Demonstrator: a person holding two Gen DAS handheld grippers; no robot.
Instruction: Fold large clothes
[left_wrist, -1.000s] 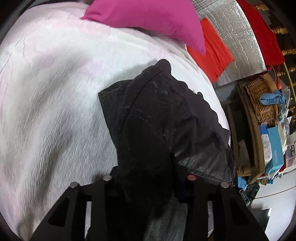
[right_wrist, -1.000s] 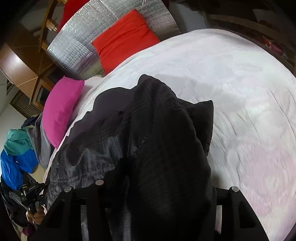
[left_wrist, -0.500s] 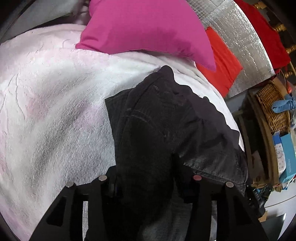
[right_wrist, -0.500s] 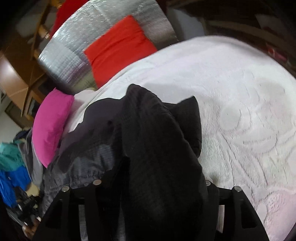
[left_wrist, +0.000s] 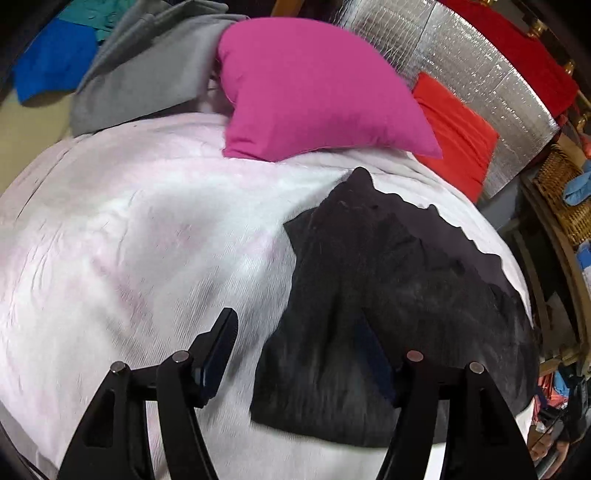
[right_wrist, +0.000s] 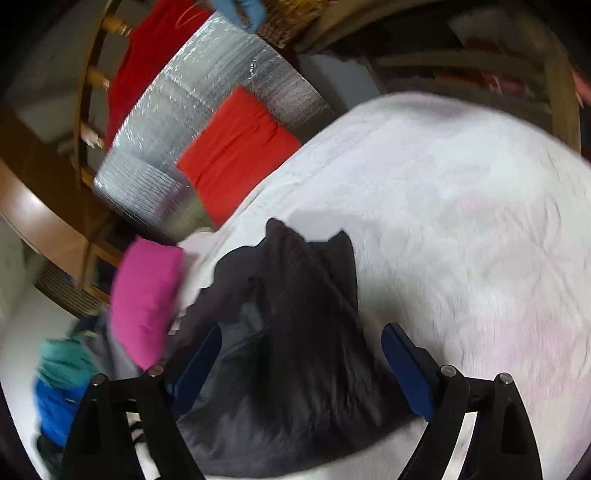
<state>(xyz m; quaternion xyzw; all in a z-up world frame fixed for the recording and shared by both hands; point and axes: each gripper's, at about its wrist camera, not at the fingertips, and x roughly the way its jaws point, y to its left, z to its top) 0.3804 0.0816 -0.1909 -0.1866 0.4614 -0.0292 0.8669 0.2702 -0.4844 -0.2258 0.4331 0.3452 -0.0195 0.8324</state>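
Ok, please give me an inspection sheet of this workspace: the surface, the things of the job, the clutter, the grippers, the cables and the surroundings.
Surface: white bedspread, wrinkled, with faint pink patches.
Job's things: black garment lying on the bedspread in a partly folded heap, one pointed corner towards the pillows.
Clutter: pink pillow and red pillow at the head of the bed; grey cloth and blue cloth piled beyond the edge.
Grippers: left gripper and right gripper both opening; the garment lies under them, the pads not pressing it.
Cables: nothing seen.
Surroundings: silver quilted headboard, wicker basket, wooden furniture.
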